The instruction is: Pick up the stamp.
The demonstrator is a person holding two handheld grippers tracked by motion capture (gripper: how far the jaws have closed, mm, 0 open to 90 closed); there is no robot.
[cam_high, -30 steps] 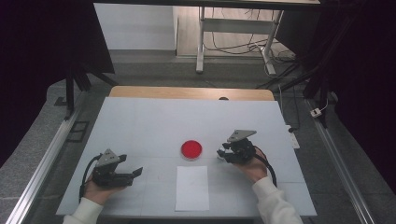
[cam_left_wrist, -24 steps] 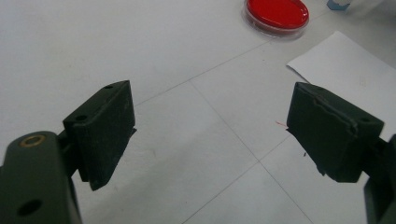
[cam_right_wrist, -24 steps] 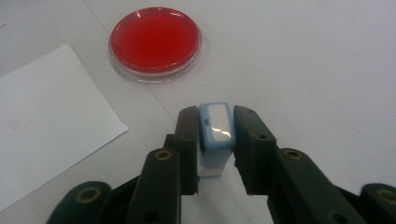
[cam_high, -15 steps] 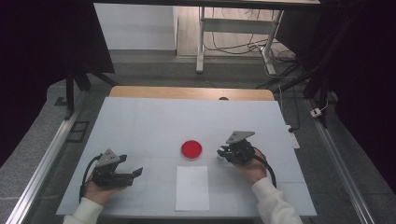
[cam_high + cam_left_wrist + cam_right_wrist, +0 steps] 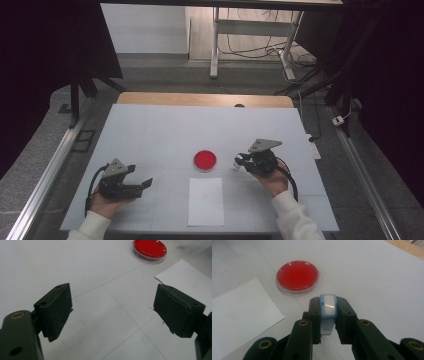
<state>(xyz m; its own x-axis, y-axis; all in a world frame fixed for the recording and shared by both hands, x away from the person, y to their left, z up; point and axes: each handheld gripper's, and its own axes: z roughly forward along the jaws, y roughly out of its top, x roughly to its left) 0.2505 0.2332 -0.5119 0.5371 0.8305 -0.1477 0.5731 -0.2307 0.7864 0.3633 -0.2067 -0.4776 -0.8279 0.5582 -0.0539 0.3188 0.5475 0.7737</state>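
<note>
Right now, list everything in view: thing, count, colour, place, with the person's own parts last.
petri dish: one, clear with red filling, middle of the table, just beyond the paper.
sheet of paper: one, white, flat near the front edge, between the hands.
small flat piece: one, light blue and white, clamped between the right gripper's jaws.
table: one, white top with a wooden far edge.
left gripper: one, black, front left, jaws wide open with nothing between them.
right gripper: one, black, right of the dish, shut on the small flat piece.
sleeves: two, white, at the bottom edge.
</note>
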